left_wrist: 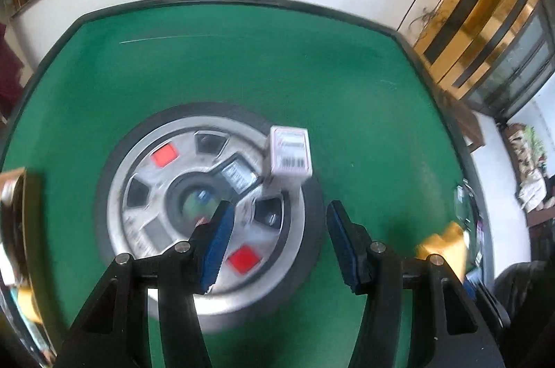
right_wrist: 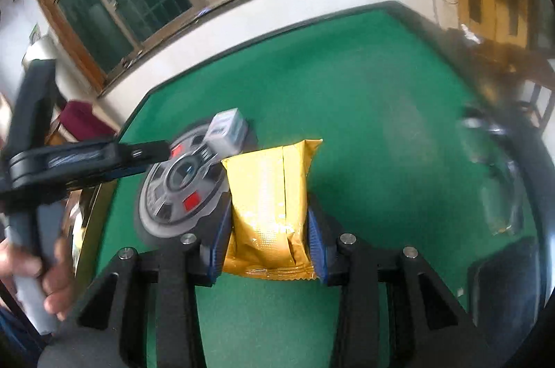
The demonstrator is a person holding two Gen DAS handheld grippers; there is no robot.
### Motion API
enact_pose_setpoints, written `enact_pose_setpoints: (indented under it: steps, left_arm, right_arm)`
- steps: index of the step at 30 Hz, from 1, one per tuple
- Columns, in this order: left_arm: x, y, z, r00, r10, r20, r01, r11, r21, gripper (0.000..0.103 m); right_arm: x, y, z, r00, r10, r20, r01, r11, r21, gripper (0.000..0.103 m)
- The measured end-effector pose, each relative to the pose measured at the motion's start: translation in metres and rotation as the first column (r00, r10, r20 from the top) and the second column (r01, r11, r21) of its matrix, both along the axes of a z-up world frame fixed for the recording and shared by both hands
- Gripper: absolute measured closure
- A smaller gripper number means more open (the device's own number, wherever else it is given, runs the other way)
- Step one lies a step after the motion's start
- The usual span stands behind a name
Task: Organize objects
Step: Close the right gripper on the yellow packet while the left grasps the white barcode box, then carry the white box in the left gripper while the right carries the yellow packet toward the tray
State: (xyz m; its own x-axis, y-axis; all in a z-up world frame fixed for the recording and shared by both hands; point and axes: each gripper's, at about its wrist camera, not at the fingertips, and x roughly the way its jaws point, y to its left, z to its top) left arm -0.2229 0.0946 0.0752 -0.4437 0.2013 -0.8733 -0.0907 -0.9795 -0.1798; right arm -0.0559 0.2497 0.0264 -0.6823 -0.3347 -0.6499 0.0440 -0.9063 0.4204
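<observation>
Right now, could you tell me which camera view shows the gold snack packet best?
The right wrist view: the gold snack packet fills the centre, clamped in the right gripper. The left wrist view shows only a blurred yellow patch at its right edge.

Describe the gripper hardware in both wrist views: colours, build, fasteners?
Both match: the left gripper and right gripper have matte black angular linkage arms with triangular cut-outs, round silver pivot pins, and ribbed blue pads on the inner faces. No cables or markings visible. A bare hand grips the left gripper's grey handle.
</observation>
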Motion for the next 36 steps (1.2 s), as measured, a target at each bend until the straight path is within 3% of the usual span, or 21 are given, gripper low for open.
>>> enact_pose_setpoints:
  steps: [2,5,9,10,12,14,18,23,30,36]
  left_arm:
    - [-0.013,0.012,-0.008,1.000,-0.009,0.016,0.009,1.000,-0.022,0.054]
    - [-0.028,0.022,-0.017,1.000,0.009,0.025,-0.007,0.997,-0.078,0.053]
    - [-0.044,0.031,-0.028,0.999,0.019,0.030,-0.016,0.995,-0.094,0.054]
    - [-0.045,0.032,-0.031,1.000,0.020,0.012,-0.019,0.996,-0.087,0.056]
    - [-0.044,0.034,-0.040,0.999,0.028,0.021,-0.025,0.992,-0.126,0.074]
    - [-0.038,0.032,-0.039,0.999,0.032,0.008,-0.030,0.991,-0.133,0.074]
    - [-0.005,0.019,-0.026,0.999,0.034,-0.037,-0.038,0.993,-0.107,0.074]
    - [0.068,-0.013,-0.004,0.986,0.042,-0.162,-0.064,0.989,-0.135,0.074]
    - [0.172,-0.052,0.018,0.939,0.080,-0.333,-0.157,0.965,-0.211,0.074]
    - [0.215,-0.072,0.017,0.897,0.117,-0.427,-0.251,0.929,-0.272,0.073]
  right_arm:
    - [-0.001,0.015,0.006,1.000,-0.013,0.011,0.014,0.999,-0.051,0.066]
    - [0.000,0.015,0.007,1.000,-0.009,0.020,0.011,0.997,-0.070,0.066]
    - [0.003,0.010,0.007,1.000,0.009,0.025,-0.007,0.997,-0.078,0.066]
    - [0.003,0.008,0.008,1.000,0.015,0.026,-0.013,0.997,-0.071,0.066]
    - [0.004,0.007,0.006,0.999,0.016,0.029,-0.014,0.997,-0.069,0.066]
    - [0.003,0.009,0.005,0.999,0.012,0.036,-0.009,0.997,-0.073,0.066]
    - [0.001,0.009,0.005,0.999,0.007,0.038,-0.004,0.998,-0.063,0.066]
    - [0.005,-0.002,0.008,0.999,0.037,0.027,-0.036,0.999,-0.039,0.066]
    - [0.015,-0.032,0.011,0.991,0.132,-0.001,-0.132,0.991,0.023,0.066]
    - [0.034,-0.080,0.011,0.966,0.256,-0.034,-0.251,0.961,0.116,0.066]
